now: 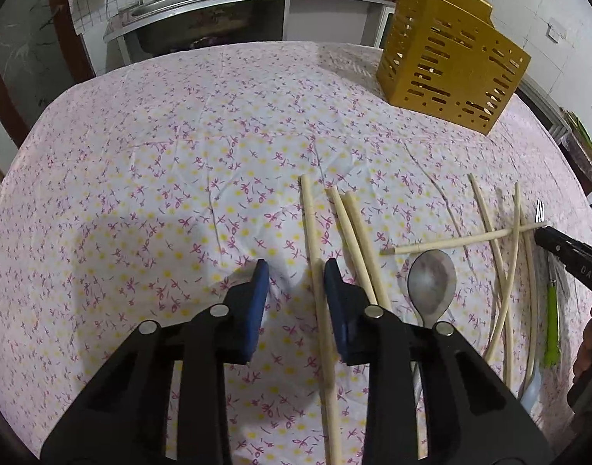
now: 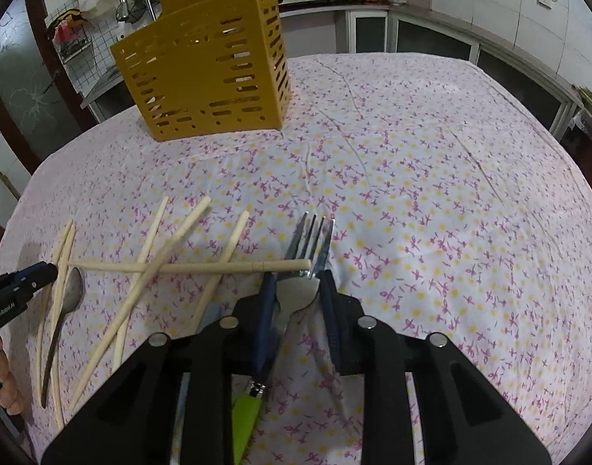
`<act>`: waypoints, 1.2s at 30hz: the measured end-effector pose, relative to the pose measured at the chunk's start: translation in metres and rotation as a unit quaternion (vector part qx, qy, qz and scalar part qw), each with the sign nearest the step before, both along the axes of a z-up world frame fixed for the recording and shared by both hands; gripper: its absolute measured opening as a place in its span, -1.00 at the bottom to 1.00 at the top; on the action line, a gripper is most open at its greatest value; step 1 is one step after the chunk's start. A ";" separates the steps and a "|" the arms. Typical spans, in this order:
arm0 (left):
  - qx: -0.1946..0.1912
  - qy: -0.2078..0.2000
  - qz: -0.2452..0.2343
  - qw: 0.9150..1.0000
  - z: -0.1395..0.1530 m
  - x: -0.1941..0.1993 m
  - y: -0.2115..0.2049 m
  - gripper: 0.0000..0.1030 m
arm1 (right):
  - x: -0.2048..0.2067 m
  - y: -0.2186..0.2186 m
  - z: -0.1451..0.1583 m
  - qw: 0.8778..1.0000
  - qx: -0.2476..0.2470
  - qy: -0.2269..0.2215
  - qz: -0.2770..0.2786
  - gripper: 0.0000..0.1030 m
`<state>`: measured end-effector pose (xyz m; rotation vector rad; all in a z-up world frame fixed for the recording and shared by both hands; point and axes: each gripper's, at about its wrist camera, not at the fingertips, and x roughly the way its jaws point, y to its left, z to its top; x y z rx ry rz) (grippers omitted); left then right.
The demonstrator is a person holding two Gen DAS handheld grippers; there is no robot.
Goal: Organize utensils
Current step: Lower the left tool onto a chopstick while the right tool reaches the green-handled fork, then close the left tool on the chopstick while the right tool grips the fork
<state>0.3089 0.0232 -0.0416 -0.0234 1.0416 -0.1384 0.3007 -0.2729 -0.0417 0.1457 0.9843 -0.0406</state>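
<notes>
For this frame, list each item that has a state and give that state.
left gripper: open, a chopstick between its fingers, not clamped
right gripper: open, straddling the fork
yellow utensil holder: upright on the tablecloth
spoon: lying flat, bowl up

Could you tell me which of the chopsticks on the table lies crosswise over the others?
The chopstick running left to right, its thick end touching the fork, crosses over several others; the rest point roughly toward the yellow basket.
</notes>
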 end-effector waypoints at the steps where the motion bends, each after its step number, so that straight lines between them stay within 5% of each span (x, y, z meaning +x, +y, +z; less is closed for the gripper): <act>1: 0.000 0.000 0.001 1.000 0.000 0.000 0.000 -0.45 | 0.002 0.001 0.000 1.000 -0.004 0.003 0.000 -0.51; 19: 0.030 0.026 0.007 0.999 -0.002 0.016 -0.015 -0.50 | 0.002 -0.018 0.003 0.999 0.026 0.003 0.024 -0.53; 24: 0.021 0.021 0.001 1.000 0.000 0.017 -0.016 -0.87 | -0.001 -0.018 0.007 0.999 0.029 -0.012 0.027 -0.53; 31: -0.012 0.012 0.010 1.000 0.004 0.010 -0.005 -0.90 | -0.012 -0.014 0.021 0.998 0.029 -0.046 0.040 -0.54; 33: -0.025 0.005 0.013 1.000 0.009 0.008 -0.001 -0.90 | -0.016 -0.014 0.026 0.997 0.033 -0.056 0.044 -0.99; 36: -0.039 -0.008 0.013 0.999 0.020 0.002 0.003 -0.91 | -0.021 -0.014 0.035 0.996 0.021 -0.072 0.045 -0.99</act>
